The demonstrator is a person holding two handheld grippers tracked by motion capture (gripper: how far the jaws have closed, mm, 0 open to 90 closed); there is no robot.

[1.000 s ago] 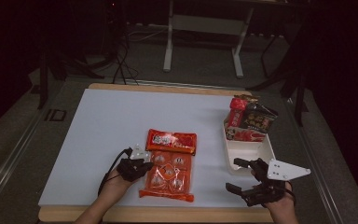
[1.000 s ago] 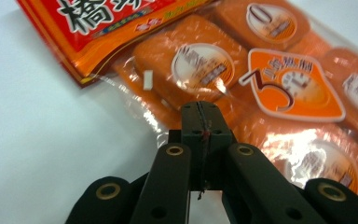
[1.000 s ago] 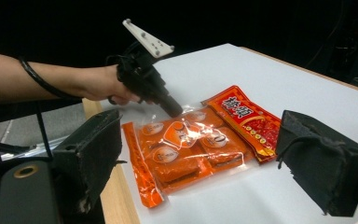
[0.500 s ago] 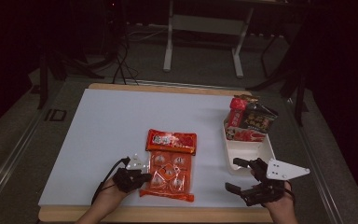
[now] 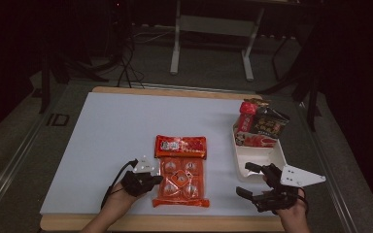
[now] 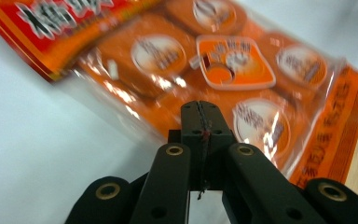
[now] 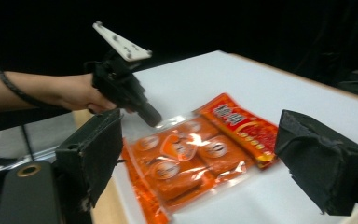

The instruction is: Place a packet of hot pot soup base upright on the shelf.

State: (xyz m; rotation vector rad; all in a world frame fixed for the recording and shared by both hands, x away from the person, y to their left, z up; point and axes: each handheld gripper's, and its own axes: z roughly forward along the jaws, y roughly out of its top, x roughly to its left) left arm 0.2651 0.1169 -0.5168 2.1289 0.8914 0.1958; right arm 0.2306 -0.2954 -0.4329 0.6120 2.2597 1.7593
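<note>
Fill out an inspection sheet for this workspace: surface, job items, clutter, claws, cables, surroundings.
Surface: white table top with a wooden edge, lit; bare apart from the items below.
Job's things: orange snack bag lying flat near the front edge, clear window showing round wrapped pieces.
Clutter: white tray at the right, front part bare; red and dark packets piled at its far end.
Claws: left claw shut, its tip at the bag's left edge; whether it pinches the film is unclear. Right claw open, apart from the bag, near the tray.
Cables: black cable trailing from the left claw.
Surroundings: dark room, metal stand behind the table.
</note>
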